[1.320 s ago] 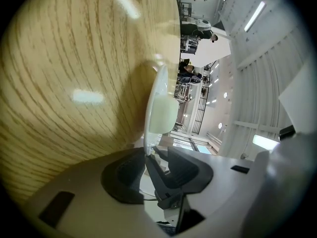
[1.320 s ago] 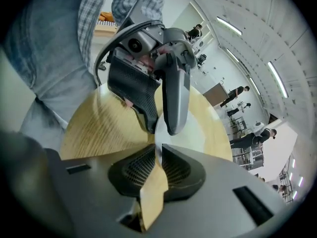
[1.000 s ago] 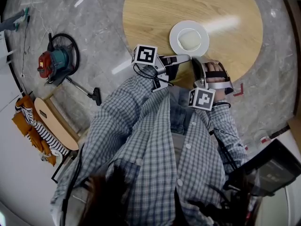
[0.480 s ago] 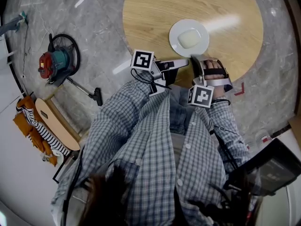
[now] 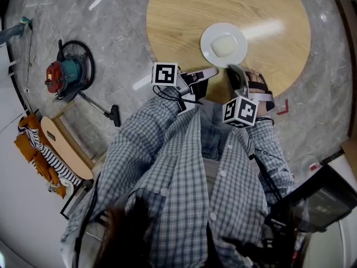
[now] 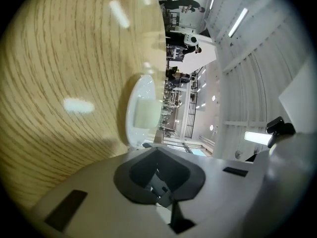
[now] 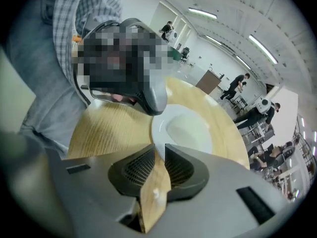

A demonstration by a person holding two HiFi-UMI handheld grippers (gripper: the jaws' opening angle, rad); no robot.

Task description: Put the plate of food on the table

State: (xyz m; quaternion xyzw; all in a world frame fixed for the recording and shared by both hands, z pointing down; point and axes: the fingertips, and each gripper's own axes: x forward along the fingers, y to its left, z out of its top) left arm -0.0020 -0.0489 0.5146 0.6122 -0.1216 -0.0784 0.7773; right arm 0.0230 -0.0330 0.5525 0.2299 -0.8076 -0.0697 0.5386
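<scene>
- Plate of food [image 5: 208,44] near worktop's [image 5: 178,15] near edge, open wood around.
- L gripper [image 5: 213,71] fingers clenched, empty; wide earlier.
- R gripper [image 5: 232,71] fingers opening, empty, beside plate rim.

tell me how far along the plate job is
Done: the plate with its pale food sits flat on the round wooden table. In hand: nothing. The left gripper is shut and empty; the right gripper has its jaws opening with only tabletop showing between them. Both stop short of the plate. Left: apparently nothing.
</scene>
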